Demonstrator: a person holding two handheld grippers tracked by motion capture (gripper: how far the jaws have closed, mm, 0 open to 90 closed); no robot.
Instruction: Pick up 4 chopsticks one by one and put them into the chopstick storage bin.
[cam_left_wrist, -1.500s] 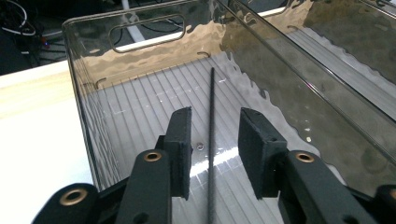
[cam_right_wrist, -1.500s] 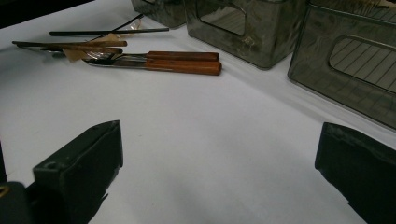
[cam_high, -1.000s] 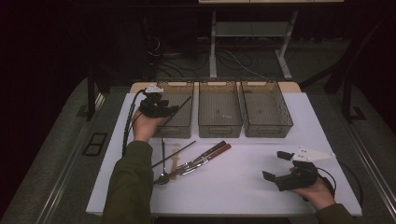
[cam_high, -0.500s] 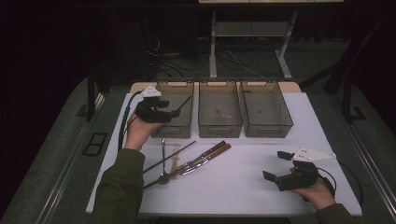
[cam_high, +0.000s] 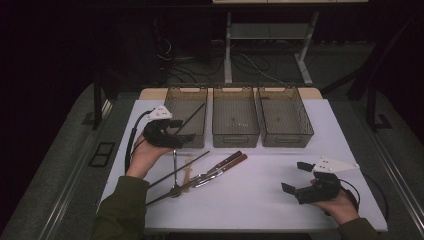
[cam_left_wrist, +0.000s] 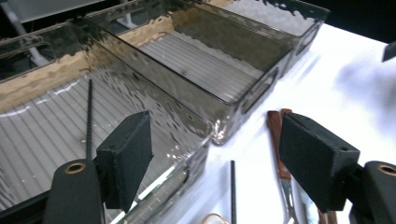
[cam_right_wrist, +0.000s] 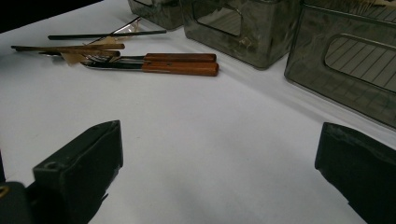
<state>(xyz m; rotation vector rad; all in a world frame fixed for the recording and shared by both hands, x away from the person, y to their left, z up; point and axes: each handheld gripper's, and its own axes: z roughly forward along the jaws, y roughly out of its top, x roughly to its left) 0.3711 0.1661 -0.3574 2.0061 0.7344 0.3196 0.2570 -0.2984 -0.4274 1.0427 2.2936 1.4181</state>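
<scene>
Three bins stand side by side at the table's (cam_high: 250, 210) far edge; a thin rod (cam_high: 191, 118) lies in the left bin (cam_high: 186, 102). The cutlery heap (cam_high: 200, 175) lies before it, between the left gripper (cam_high: 181, 130) and right gripper (cam_high: 296, 176).

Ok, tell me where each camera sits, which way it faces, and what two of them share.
High view: above the person's side, looking forward and down on the white table, three bins and both hands with the left gripper and right gripper.
Left gripper view: rides the left gripper, looks between its open jaws at the left bin holding a thin black rod.
Right gripper view: rides the right gripper, low over the table, open jaws toward the wooden-handled cutlery.
Shared: both gripper views show that cutlery.
</scene>
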